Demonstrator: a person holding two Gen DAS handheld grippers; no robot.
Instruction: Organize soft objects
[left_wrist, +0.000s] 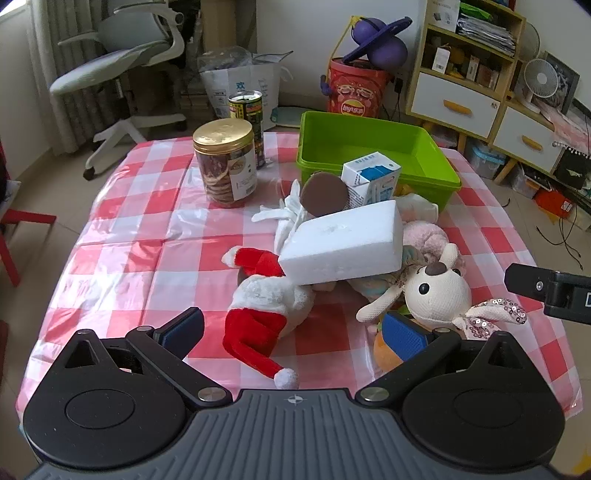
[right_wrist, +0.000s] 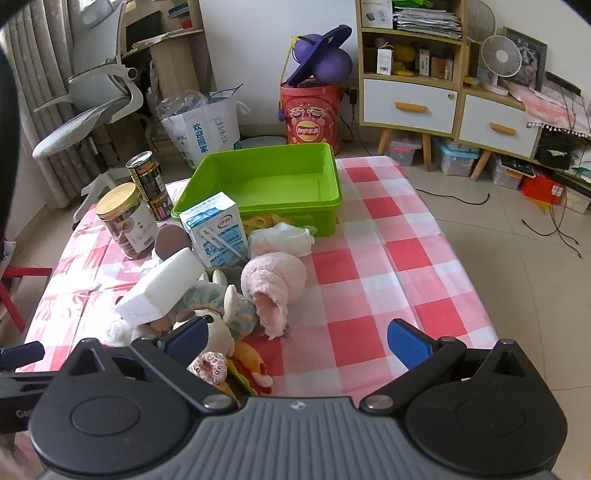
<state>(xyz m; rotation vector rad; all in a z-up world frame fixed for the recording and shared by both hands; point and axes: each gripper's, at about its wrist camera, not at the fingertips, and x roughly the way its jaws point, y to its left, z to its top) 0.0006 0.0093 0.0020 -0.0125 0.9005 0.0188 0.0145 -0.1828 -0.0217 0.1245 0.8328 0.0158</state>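
A pile of soft toys lies on the checked tablecloth (left_wrist: 129, 229) in front of an empty green bin (left_wrist: 369, 147). A Santa plush (left_wrist: 266, 306) lies nearest, between the fingers of my open left gripper (left_wrist: 291, 328). A cream bunny with sequin ears (left_wrist: 436, 291) sits to its right. A white foam block (left_wrist: 343, 247) rests on top of the pile. In the right wrist view my right gripper (right_wrist: 295, 343) is open and empty over the cloth, with the bunny (right_wrist: 218, 332), a pink plush (right_wrist: 275, 284) and the foam block (right_wrist: 159, 291) to its left, before the bin (right_wrist: 273, 184).
A milk carton (left_wrist: 369, 181), a brown disc (left_wrist: 323, 194), a gold-lidded cookie jar (left_wrist: 225, 162) and a tall can (left_wrist: 247, 110) stand near the bin. The right gripper's body (left_wrist: 550, 291) shows at the left view's right edge. An office chair, a shelf unit and a red drum stand beyond the table.
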